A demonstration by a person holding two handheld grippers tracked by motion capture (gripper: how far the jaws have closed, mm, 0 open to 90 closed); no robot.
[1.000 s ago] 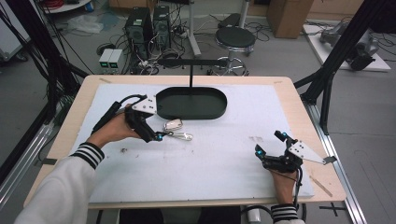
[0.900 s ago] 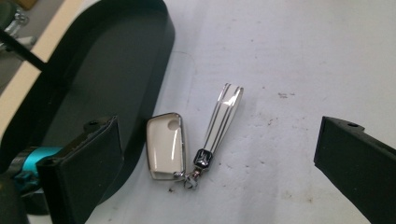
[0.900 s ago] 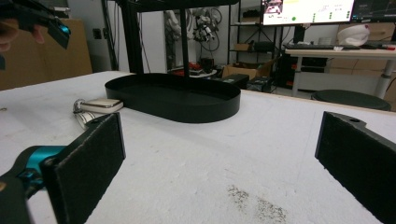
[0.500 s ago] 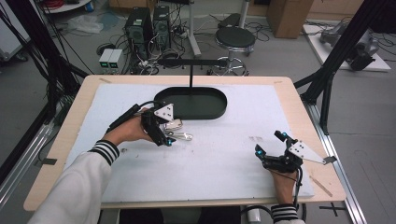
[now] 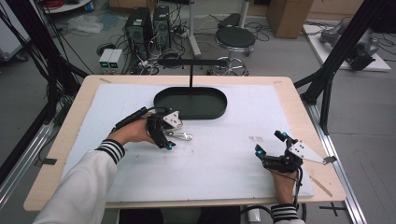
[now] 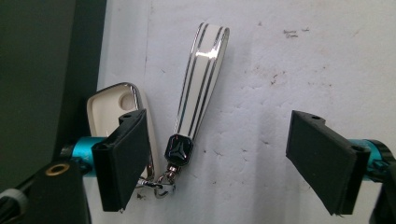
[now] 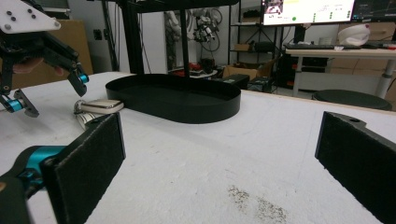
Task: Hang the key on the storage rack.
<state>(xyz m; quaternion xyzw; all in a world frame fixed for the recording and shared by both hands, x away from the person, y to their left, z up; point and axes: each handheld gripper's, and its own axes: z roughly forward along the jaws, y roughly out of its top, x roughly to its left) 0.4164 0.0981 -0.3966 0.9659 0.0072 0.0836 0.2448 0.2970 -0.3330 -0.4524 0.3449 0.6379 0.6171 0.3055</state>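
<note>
Presently the key fob (image 6: 114,119) with its white strap (image 6: 198,84) lies flat on the white table mat (image 5: 224,154), just beside the black oval tray (image 5: 190,103). Left gripper (image 6: 224,158) is down over it, jaws spread but just now closing, strap between them and untouched, one pad overlapping the fob's edge; evidently lined up for a pinch. Right gripper (image 5: 273,148) rests near the table's right edge, well apart, jaws spread, holding nothing
</note>
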